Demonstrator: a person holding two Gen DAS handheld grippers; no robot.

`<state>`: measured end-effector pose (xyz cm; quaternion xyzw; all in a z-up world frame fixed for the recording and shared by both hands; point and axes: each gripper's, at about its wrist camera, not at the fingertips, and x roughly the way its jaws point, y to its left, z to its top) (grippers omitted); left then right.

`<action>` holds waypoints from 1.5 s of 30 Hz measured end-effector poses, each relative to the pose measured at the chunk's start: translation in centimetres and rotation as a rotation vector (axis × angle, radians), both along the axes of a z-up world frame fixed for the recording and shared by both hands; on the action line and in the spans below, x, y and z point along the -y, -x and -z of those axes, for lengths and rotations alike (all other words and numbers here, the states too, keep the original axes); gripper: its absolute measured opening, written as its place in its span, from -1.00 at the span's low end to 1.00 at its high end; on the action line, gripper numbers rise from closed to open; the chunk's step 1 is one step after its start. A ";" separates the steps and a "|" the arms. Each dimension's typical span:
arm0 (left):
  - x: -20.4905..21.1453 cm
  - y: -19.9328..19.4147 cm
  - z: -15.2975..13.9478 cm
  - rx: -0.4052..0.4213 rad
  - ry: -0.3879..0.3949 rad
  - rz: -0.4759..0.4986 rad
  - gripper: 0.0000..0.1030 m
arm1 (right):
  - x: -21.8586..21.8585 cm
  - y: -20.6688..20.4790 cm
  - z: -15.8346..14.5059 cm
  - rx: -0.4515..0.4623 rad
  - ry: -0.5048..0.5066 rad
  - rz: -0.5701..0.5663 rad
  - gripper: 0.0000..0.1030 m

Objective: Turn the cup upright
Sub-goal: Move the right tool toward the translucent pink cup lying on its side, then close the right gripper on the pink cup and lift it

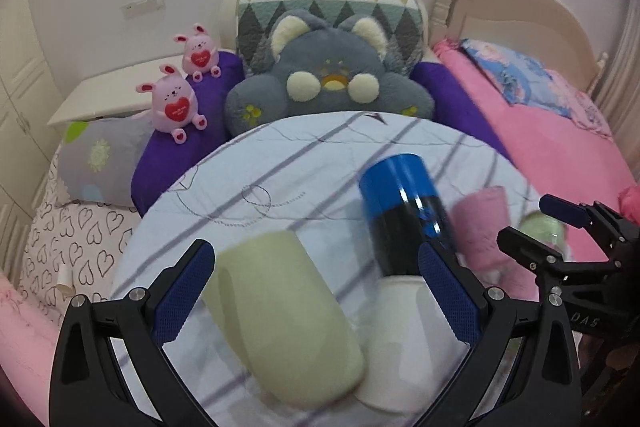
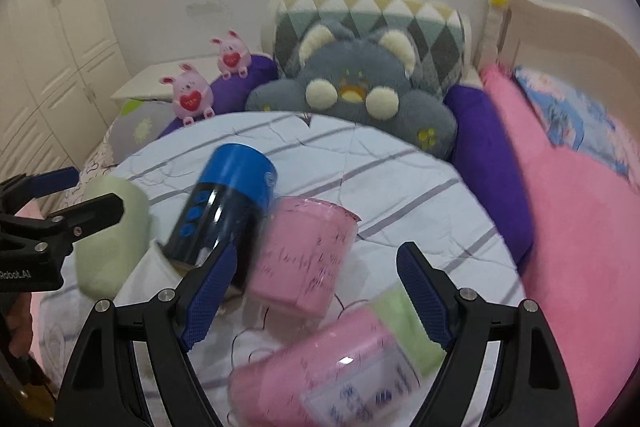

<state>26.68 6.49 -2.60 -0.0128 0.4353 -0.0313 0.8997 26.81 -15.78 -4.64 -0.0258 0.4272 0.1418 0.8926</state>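
Several cups lie on their sides on a round table with a white striped cloth [image 1: 280,163]. A pale green cup [image 1: 280,315] lies between the wide-open fingers of my left gripper [image 1: 316,303], with a white paper cup [image 1: 404,343] beside it. A blue and black cup [image 1: 404,211] lies further back. In the right wrist view my right gripper [image 2: 316,295] is open around a pink cup [image 2: 304,251]. Another pink cup [image 2: 328,371] lies nearer, with a light green one [image 2: 408,327] behind it. The blue and black cup [image 2: 224,203], pale green cup [image 2: 108,235] and left gripper [image 2: 76,195] show at the left.
A grey plush cushion [image 1: 328,83], a diamond-patterned pillow [image 1: 332,7], two pink bunny toys [image 1: 176,103] and purple cushions [image 1: 176,147] lie behind the table. A pink-covered bed [image 1: 560,139] runs along the right. White cabinets [image 2: 52,67] stand at the left.
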 end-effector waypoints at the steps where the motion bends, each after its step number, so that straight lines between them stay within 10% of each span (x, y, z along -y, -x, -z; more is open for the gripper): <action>1: -0.1 -0.5 0.3 -0.009 0.001 0.004 1.00 | 0.1 -0.8 0.5 -0.027 -0.017 0.011 0.62; 31: -1.1 -1.9 0.3 -0.017 -0.076 -0.037 1.00 | -0.3 -3.1 0.4 -0.121 -0.054 0.011 0.32; 45: 0.4 7.3 -4.2 0.063 -0.103 -0.011 1.00 | 0.0 7.3 -6.1 -0.003 -0.063 -0.013 0.32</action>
